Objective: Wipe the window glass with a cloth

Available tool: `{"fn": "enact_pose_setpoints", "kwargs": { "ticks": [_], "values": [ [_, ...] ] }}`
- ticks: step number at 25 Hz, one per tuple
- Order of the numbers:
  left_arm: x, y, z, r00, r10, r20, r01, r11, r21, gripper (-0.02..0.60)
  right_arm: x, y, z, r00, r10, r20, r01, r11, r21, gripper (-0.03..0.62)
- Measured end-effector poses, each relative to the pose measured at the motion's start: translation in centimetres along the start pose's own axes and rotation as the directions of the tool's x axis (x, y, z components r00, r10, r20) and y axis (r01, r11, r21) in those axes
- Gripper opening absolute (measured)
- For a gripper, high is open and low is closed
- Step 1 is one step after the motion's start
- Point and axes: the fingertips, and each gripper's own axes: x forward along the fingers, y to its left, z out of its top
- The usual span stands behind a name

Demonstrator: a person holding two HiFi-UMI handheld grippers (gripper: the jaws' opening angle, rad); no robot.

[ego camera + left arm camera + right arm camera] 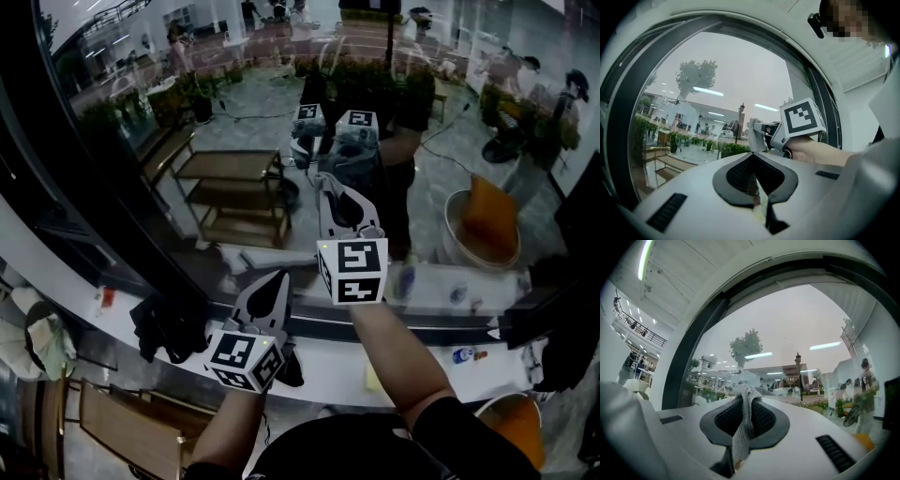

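Note:
The window glass [234,75] fills the head view and mirrors the room. My right gripper [330,186] is raised toward the pane, shut on a grey mesh cloth [349,155] that bunches at its tips near the glass. In the right gripper view the cloth [742,425] hangs down between the closed jaws of the right gripper [746,397], with the glass [787,319] just ahead. My left gripper [273,289] stays lower and nearer the sill, shut with nothing in it. The left gripper view shows its tips [751,159] together and the right gripper [785,133] with the cloth [756,136] beyond.
A thick black window frame [94,187] curves down the left side. Below the glass runs a white sill [328,367] with a dark bundle [164,323] on the left and a small bottle [464,354] on the right. A wooden chair [122,427] stands at bottom left.

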Motion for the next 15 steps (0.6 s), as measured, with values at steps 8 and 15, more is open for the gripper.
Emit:
{"fn": "enact_pose_setpoints", "kwargs": {
  "ticks": [8,15],
  "values": [
    [0.7,-1.1,0.7,1.000,-0.017,0.011,0.017,1.000,0.021,0.008,-1.8,-0.5,2.9,0.998,0.027,0.054,-0.026,1.000,-0.009,0.048],
    [2.4,-2.8,2.1,0.997,-0.073,0.031,0.072,0.997,0.037,0.008,-3.4,-2.3,7.7,0.991,0.016,0.129,-0.012,1.000,-0.028,0.048]
  ]
}}
